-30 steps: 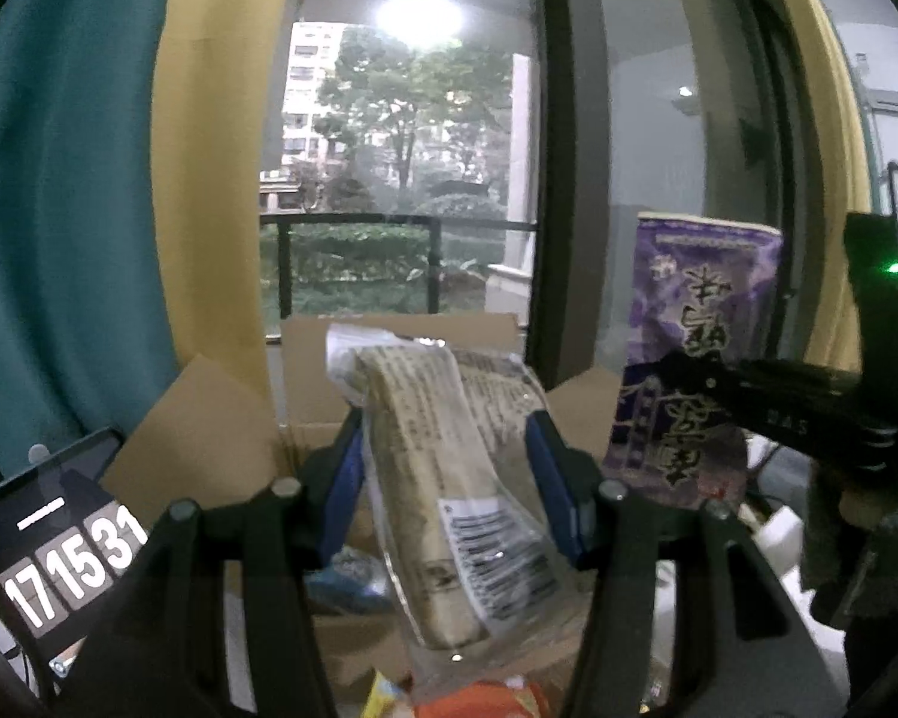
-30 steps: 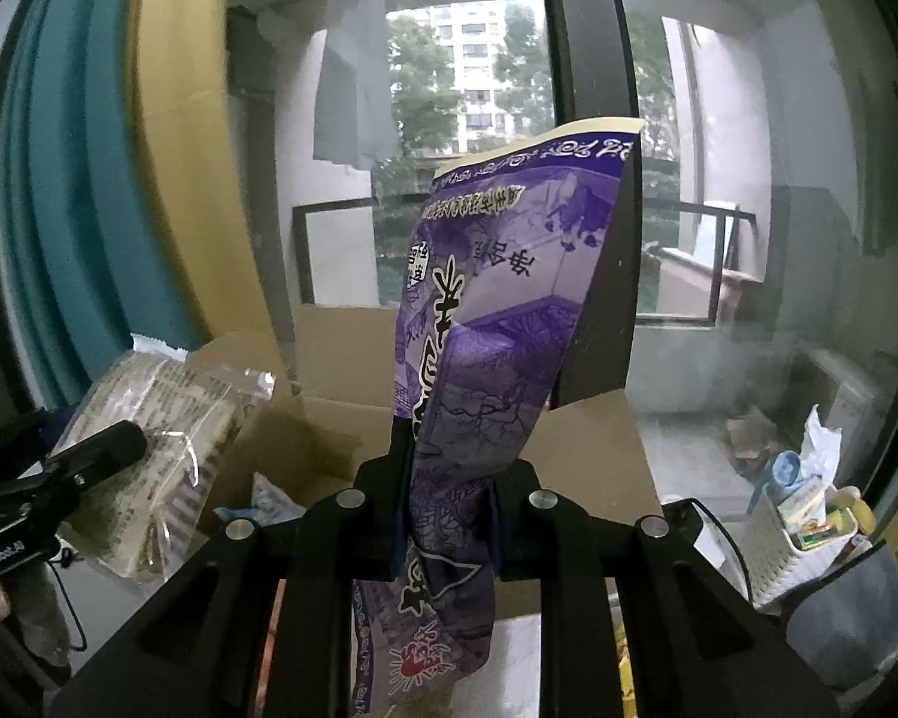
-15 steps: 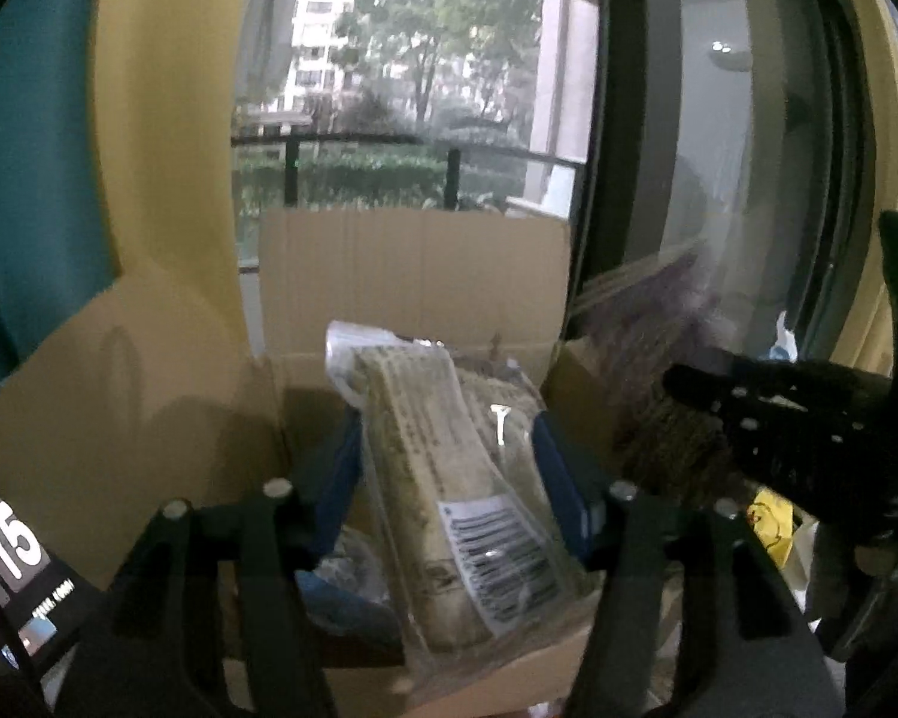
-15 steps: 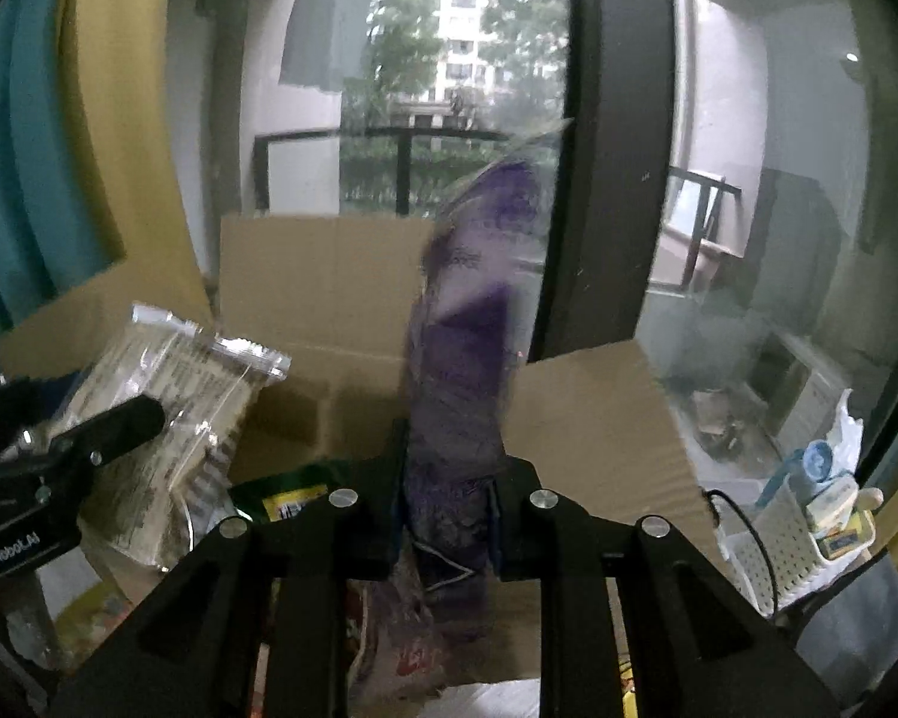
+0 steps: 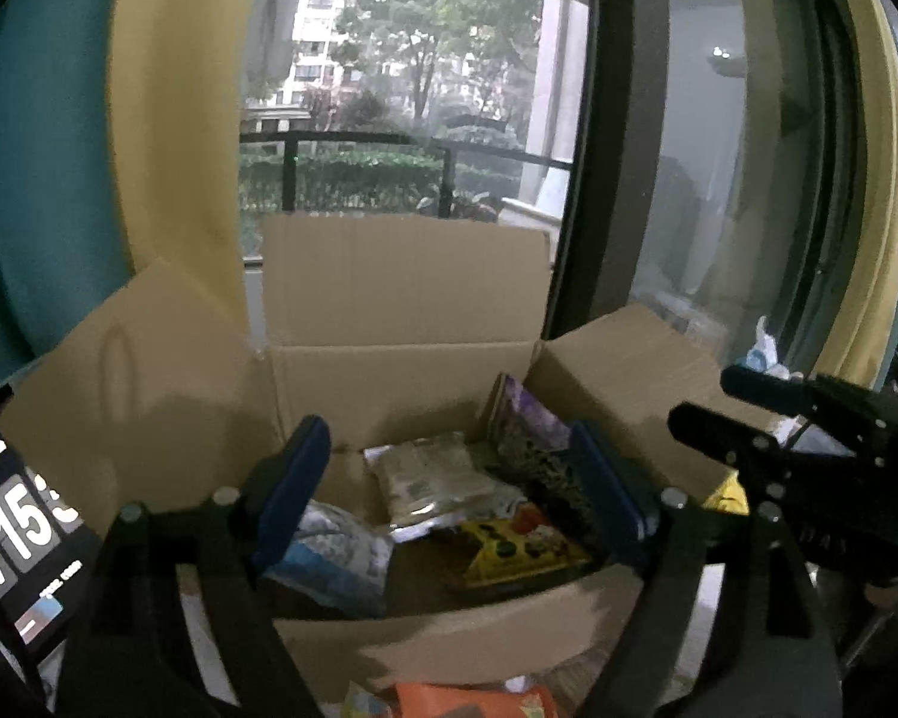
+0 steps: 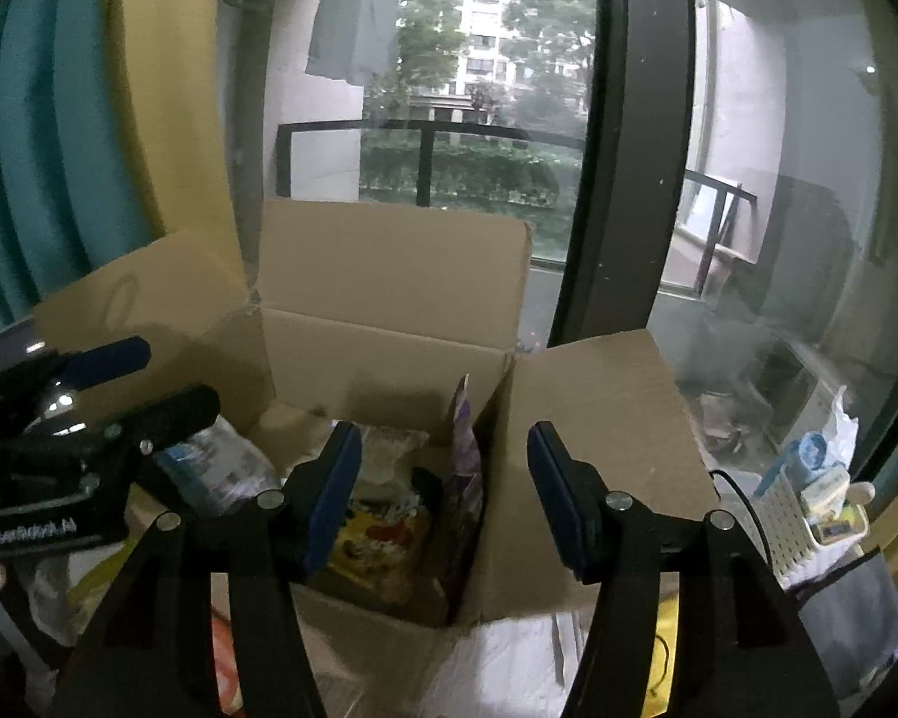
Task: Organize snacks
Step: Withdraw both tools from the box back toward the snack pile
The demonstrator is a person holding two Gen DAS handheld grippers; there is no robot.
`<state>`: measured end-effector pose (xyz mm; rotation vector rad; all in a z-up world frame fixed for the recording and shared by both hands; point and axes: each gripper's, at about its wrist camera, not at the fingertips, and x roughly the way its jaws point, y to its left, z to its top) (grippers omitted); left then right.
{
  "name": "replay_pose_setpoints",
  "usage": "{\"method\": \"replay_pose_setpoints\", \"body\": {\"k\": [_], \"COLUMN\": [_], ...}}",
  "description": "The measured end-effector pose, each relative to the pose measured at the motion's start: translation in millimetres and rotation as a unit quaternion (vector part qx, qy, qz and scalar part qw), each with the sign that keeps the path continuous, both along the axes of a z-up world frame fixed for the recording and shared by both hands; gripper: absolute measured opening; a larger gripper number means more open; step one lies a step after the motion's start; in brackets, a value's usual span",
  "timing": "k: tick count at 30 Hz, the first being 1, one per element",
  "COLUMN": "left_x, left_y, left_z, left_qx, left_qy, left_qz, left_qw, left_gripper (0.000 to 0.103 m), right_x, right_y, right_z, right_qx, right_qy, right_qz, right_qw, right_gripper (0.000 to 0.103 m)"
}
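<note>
The left gripper point(image 5: 449, 478) stands spread above the open brown cardboard box point(image 5: 401, 299); its jaws have just been opening and nothing is between the blue pads point(image 5: 296, 478). The right gripper point(image 6: 443, 496) is spread too, its jaws have just been opening, and its pads touch nothing.

Inside the box, near the back wall, lies the clear plastic packet of pale biscuits point(image 5: 434, 478). Just beside it, against the right wall of the box, the purple snack bag point(image 5: 533, 431) stands tilted. In front of these two, still inside the box, lie a yellow snack packet with a dark edge point(image 5: 515, 550) and, towards the left wall, a blue and white bag point(image 5: 329, 556). The four flaps of the box are turned outward.

In front of the box, at the lower edge of the left view, an orange packet point(image 5: 467, 703) shows in part. To the left of the box a dark screen with white digits point(image 5: 18, 532) is seen. To the right of the box, near the window, stands a white perforated basket point(image 6: 808, 526) with small things in it. Behind the box are the large window, a yellow curtain point(image 5: 167, 119) and a teal curtain point(image 5: 36, 149).
</note>
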<state>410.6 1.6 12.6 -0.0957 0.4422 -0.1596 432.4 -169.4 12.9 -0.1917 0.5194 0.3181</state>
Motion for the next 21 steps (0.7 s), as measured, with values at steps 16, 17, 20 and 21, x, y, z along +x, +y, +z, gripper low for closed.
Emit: {"method": "replay_pose_setpoints", "body": {"k": [16,17,20,21], "left_x": [-102.3,-110.8,-130.6,-138.0], "left_y": [-11.2,-10.8,-11.2,-11.0], "left_z": [27.4,27.2,23.9,23.1], "left_qx": [0.011,0.011,0.011,0.010], "left_qy": [-0.023,-0.024,-0.027,-0.027], "left_qz": [-0.026,-0.027,-0.027,-0.028], "left_qw": [0.9993,0.9993,0.9992,0.9992], "left_gripper": [0.085,0.085,0.085,0.085], "right_x": [-90.5,-94.6,-115.5,-122.7], "right_y": [-15.3,-16.0,-19.8,-21.5], "right_z": [26.7,26.1,24.5,23.4], "right_qx": [0.028,0.029,0.031,0.032], "right_qy": [-0.003,-0.003,-0.002,-0.001], "right_qz": [0.009,0.008,0.008,0.008], "right_qw": [1.000,1.000,0.999,0.999], "right_gripper": [0.061,0.061,0.061,0.061]}}
